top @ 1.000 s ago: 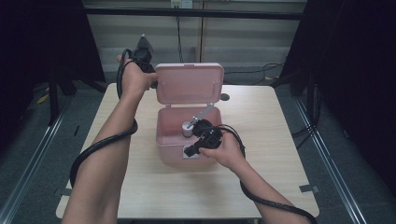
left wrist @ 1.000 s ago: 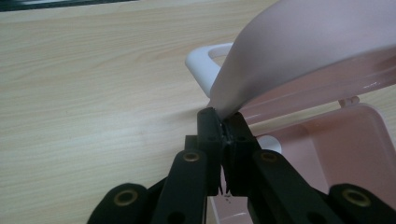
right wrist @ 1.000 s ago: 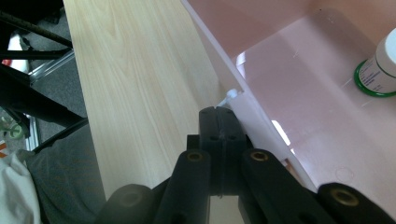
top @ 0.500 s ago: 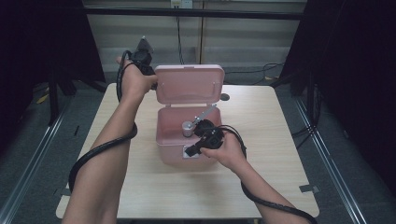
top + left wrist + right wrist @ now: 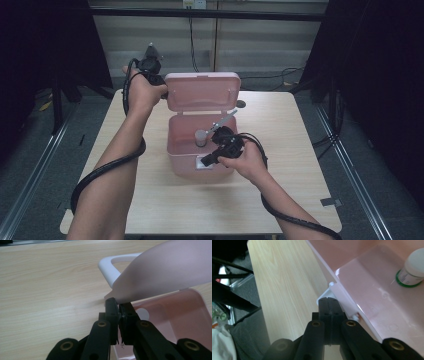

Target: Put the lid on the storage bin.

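We have the pink box (image 5: 200, 150) sitting near the middle of the wooden surface (image 5: 300, 165), its lid (image 5: 202, 91) swung up and standing open at the twelve o'clock side. Our left tongs (image 5: 161, 92) are up at ten o'clock from the box, pinched together on the lid's corner; in the left gripper view (image 5: 119, 308) the pale pink edge runs right into the closed tips, with the white handle (image 5: 110, 268) just behind. Our right tongs (image 5: 206, 161) sit at the box's front wall, six o'clock side, pressed fully together (image 5: 329, 301) against the white latch (image 5: 325, 293) at the rim. Inside the box stands a small white-capped bottle (image 5: 200, 137), with a green band showing (image 5: 413, 270) in the right gripper view
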Demonstrator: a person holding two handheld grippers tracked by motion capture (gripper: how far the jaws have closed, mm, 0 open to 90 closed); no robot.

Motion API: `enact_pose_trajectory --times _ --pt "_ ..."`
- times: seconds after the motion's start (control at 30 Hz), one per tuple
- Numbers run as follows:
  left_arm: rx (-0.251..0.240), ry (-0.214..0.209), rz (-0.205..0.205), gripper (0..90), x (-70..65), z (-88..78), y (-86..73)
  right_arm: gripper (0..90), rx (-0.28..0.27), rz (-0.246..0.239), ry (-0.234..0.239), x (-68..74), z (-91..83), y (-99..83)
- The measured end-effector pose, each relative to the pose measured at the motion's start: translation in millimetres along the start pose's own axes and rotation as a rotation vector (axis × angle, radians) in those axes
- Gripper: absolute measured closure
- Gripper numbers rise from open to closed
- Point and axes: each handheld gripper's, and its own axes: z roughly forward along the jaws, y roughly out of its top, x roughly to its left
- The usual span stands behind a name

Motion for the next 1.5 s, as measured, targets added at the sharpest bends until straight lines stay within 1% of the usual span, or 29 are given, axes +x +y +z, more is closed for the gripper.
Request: enact_pose_trajectory --times 0.07,0.13,0.17,0.3,0.33,0.4,0.43,0.47,0.5,0.53,0.6,0.67,0.77,0.8,0.83,0.87,0.9,0.97,1.0,1.07,1.13,1.17,1.2,1.23,1.3,1.33,1.4,1.47,1.5 --pt "-0.009 0.000 0.002 86.5 -0.5 -0.1 -2.0 90.0 -0.023 -0.001 0.000 -3.2 -11.4 -0.7" --pt "-0.005 0.002 0.010 86.5 -0.9 -1.0 -3.4 90.0 -0.035 0.018 -0.030 -8.4 -23.6 -1.7" --pt "-0.004 0.003 0.009 86.5 -1.3 -1.3 -3.8 90.0 -0.038 0.028 -0.057 -13.0 -30.1 -2.7" --pt "0.001 -0.001 0.017 86.4 -1.9 -2.9 -7.0 90.0 -0.052 0.066 -0.101 -27.6 -44.6 -5.5" --pt "0.000 -0.008 0.010 86.2 -1.4 -3.1 -8.4 90.0 -0.054 0.081 -0.111 -31.1 -47.7 -6.1" --pt "0.007 -0.015 0.009 86.1 -1.0 -4.0 -10.7 90.0 -0.047 0.101 -0.139 -38.9 -53.2 -8.6" --pt "0.009 -0.018 0.007 86.2 -0.9 -4.3 -11.6 90.0 -0.049 0.109 -0.141 -42.0 -55.6 -9.9" --pt "0.028 -0.023 0.008 86.9 0.0 -4.0 -12.9 90.0 -0.053 0.116 -0.141 -44.4 -57.4 -11.0" --pt "0.026 -0.065 -0.018 90.0 1.6 -2.7 -14.9 90.0 -0.073 0.125 -0.146 -47.7 -60.7 -12.7" --pt "0.030 -0.087 -0.037 90.0 2.9 -1.4 -16.7 90.0 -0.090 0.129 -0.143 -50.2 -63.6 -13.8" --pt "0.029 -0.066 -0.019 90.0 4.8 0.9 -19.4 90.0 -0.116 0.140 -0.139 -54.0 -66.9 -15.1" --pt "0.040 -0.081 -0.030 90.0 9.6 4.1 -22.9 90.0 -0.115 0.143 -0.146 -57.2 -69.0 -15.4" --pt "0.057 -0.064 -0.031 90.0 18.3 6.0 -26.0 90.0 -0.117 0.150 -0.148 -61.8 -69.0 -15.7" --pt "0.052 -0.059 -0.031 89.8 23.3 5.5 -26.4 90.0 -0.111 0.150 -0.147 -62.8 -68.3 -15.6" --pt "0.034 -0.043 -0.025 85.5 28.9 5.2 -26.2 90.0 -0.111 0.150 -0.149 -63.7 -67.3 -15.4" --pt "0.031 -0.029 -0.031 84.7 34.4 4.2 -25.1 90.0 -0.107 0.155 -0.143 -64.3 -66.6 -15.1" --pt "0.033 -0.029 -0.051 84.9 39.5 3.9 -23.4 90.0 -0.107 0.156 -0.147 -64.5 -65.8 -14.8" --pt "0.001 -0.048 -0.078 84.7 49.4 4.5 -16.5 90.0 -0.101 0.153 -0.141 -64.9 -64.3 -14.1" --pt "-0.008 -0.046 -0.078 84.7 51.9 4.7 -12.3 90.0 -0.096 0.147 -0.147 -65.0 -63.7 -13.6" --pt "-0.010 -0.064 -0.100 87.4 53.6 5.0 -4.2 90.0 -0.087 0.145 -0.145 -65.7 -63.3 -13.4" --pt "-0.042 -0.101 -0.110 87.4 52.6 5.0 4.8 90.0 -0.086 0.145 -0.143 -66.9 -63.7 -13.7" --pt "-0.035 -0.100 -0.101 87.7 50.6 4.7 9.1 90.0 -0.085 0.144 -0.143 -67.9 -63.9 -13.9" --pt "-0.041 -0.105 -0.095 87.7 47.4 4.9 13.2 90.0 -0.088 0.146 -0.149 -68.3 -64.4 -14.0" --pt "-0.051 -0.119 -0.088 88.1 44.5 4.3 16.8 90.0 -0.092 0.148 -0.143 -69.4 -64.8 -14.2" --pt "-0.045 -0.132 -0.074 89.0 36.6 4.3 22.6 90.0 -0.092 0.152 -0.143 -70.9 -65.7 -14.6" --pt "-0.050 -0.144 -0.071 89.0 33.8 4.6 24.3 90.0 -0.095 0.153 -0.142 -71.7 -65.9 -14.8" --pt "-0.031 -0.156 -0.068 89.1 28.6 6.6 25.5 90.0 -0.098 0.154 -0.142 -71.9 -67.2 -15.0" --pt "-0.032 -0.151 -0.061 89.9 26.8 7.6 24.1 90.0 -0.102 0.152 -0.144 -71.2 -67.8 -14.9" --pt "-0.030 -0.153 -0.066 90.0 26.2 8.0 23.1 90.0 -0.103 0.151 -0.141 -70.9 -68.0 -15.0"
